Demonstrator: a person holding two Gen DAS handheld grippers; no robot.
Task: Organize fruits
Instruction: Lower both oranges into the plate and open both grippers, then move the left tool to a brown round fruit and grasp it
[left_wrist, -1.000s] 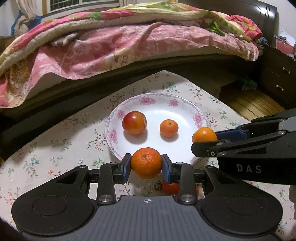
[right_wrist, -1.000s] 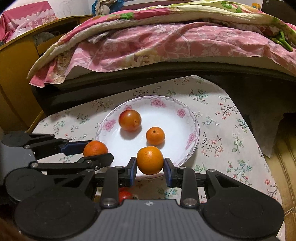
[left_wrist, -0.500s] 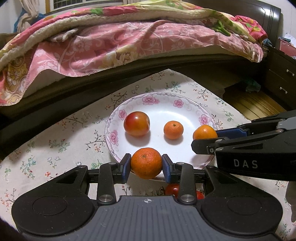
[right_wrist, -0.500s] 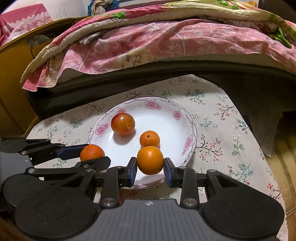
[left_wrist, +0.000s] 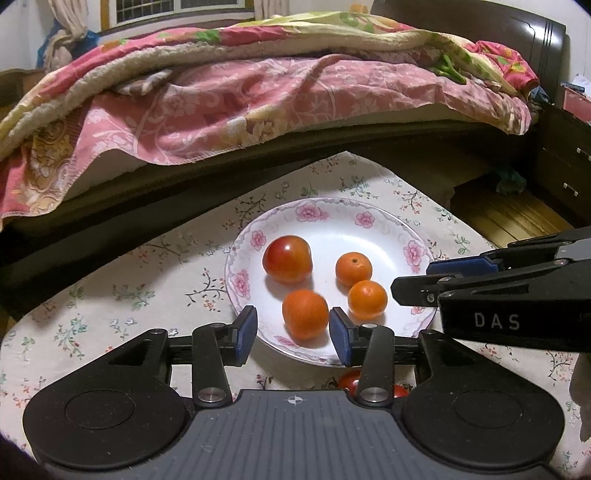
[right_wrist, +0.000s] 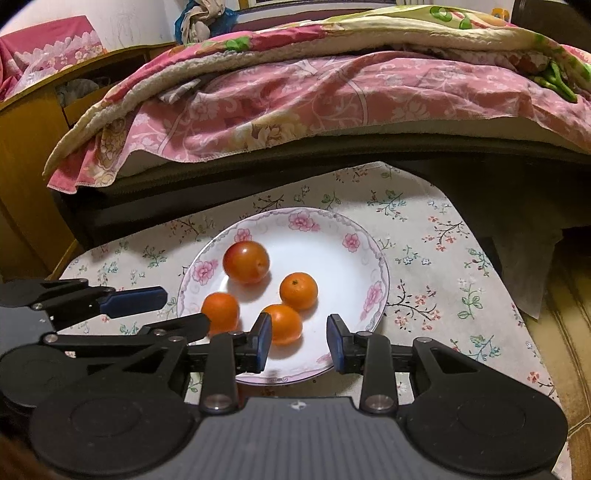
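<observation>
While both jaws stand spread, we see our left hand-held gripper released around an orange and our right hand-held gripper released beside another orange. Both sit on the flowered plate with a third orange and a tomato, on the cloth-covered worktop.

Four fruits lie, seemingly loose, on plate.
</observation>
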